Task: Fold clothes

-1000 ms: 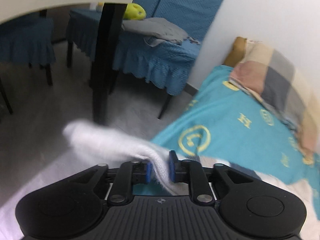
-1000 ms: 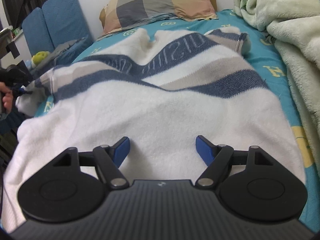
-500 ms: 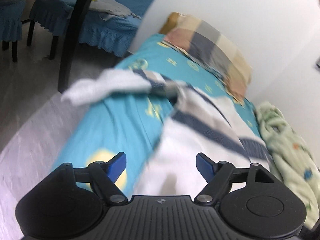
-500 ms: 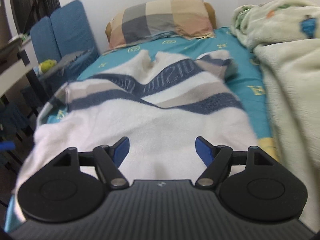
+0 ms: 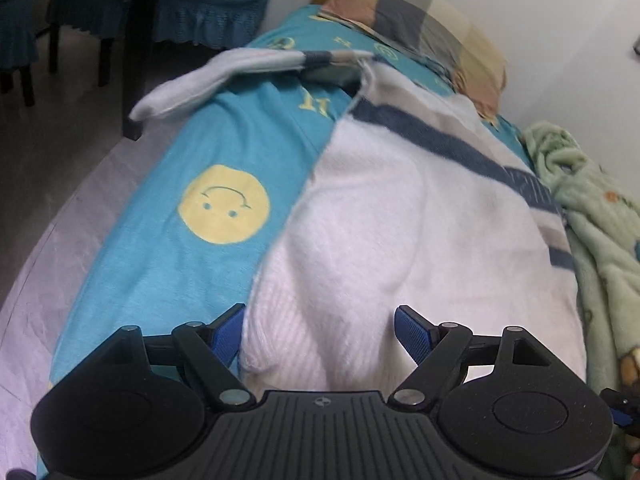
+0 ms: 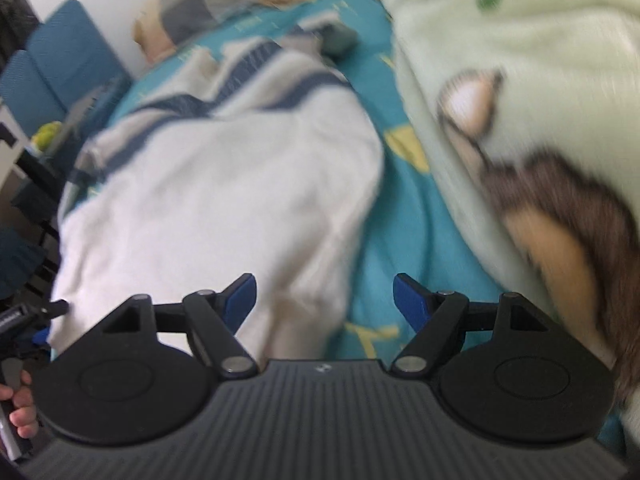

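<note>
Sweater spread for folding

The sweater [image 5: 400, 216] is laid flat on the bed [image 5: 224, 152], one sleeve [image 5: 224, 72] hung past its edge. Both claws, left [image 5: 318, 334] and right [image 6: 324, 300], are held released over the hem, nothing gripped, probably for a fresh grasp.

Bed: a teal sheet [image 5: 168, 264] printed with yellow smiley faces and letter motifs covers the mattress.
Sweater [image 5: 400, 232]: white knit with navy and beige stripes, spread along the bed's middle; one sleeve [image 5: 200, 80] hangs off the sheet's floor-side edge.
Pillow [image 5: 420, 16]: checked in grey, beige and tan, against the wall at the far end.
Blanket [image 6: 520, 100]: pale green fleece with a brown animal print, heaped along the wall side beside the sweater.
</note>
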The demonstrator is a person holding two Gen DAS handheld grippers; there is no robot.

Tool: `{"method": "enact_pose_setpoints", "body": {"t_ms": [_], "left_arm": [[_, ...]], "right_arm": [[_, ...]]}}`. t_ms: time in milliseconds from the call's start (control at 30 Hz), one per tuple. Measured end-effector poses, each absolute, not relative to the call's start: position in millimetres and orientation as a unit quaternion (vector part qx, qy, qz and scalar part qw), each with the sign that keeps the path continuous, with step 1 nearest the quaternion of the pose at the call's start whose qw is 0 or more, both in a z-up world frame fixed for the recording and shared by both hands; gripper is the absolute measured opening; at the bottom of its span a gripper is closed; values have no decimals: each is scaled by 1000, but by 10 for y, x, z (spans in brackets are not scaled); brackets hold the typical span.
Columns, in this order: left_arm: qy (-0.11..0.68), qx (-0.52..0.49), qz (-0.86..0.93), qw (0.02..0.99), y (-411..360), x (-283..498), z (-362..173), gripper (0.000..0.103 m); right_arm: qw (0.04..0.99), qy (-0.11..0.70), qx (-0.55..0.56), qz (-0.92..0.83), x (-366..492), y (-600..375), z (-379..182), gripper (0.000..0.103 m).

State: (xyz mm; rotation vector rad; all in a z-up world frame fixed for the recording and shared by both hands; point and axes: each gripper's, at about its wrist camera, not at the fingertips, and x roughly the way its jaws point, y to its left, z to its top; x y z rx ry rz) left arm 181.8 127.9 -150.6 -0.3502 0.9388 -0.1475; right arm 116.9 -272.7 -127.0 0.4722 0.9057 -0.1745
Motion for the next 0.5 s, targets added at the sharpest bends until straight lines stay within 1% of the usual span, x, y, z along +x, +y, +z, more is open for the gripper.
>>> {"method": "enact_pose_setpoints", "body": {"t_ms": [33,67,100,133,167,233,267,300,333,367,400,500], "left_arm": [[448,-158,-72,877,1253,1798,-1510,78],[447,-146,-74,879,1222,1775,-1513,68],[446,-137,-78,881,1196,1759,-1511,64],[446,-132,-83,881,1177,1753,-1499,54],[446,-126,-89,882,1158,1747,-1488,37],[445,-117,-97,883,1125,1726,-1457,20],[445,-116,-98,883,1121,1697,-1425,17],[445,-115,-99,883,1117,1669,-1393,16],[444,-115,-100,883,1117,1636,-1352,15],[442,-119,-103,883,1126,1590,-1283,14],[438,-125,-106,884,1143,1531,-1193,14],[433,-146,-113,882,1213,1327,-901,13]], "right_arm": [[862,437,246,-71,1182,-2731,-1305,78],[857,437,268,-50,1193,-2726,-1329,77],[854,437,280,-32,1208,-2698,-1349,77],[853,442,277,-23,1244,-2655,-1367,77],[852,452,262,-22,1289,-2596,-1391,77],[853,469,225,-29,1365,-2482,-1448,77],[857,471,208,-29,1383,-2433,-1457,78],[862,470,186,-27,1396,-2388,-1445,75],[866,473,158,-23,1406,-2330,-1420,65],[869,476,131,-19,1416,-2274,-1392,40],[871,480,106,-14,1430,-2243,-1337,30],[874,483,47,17,1438,-2183,-1108,23]]}}
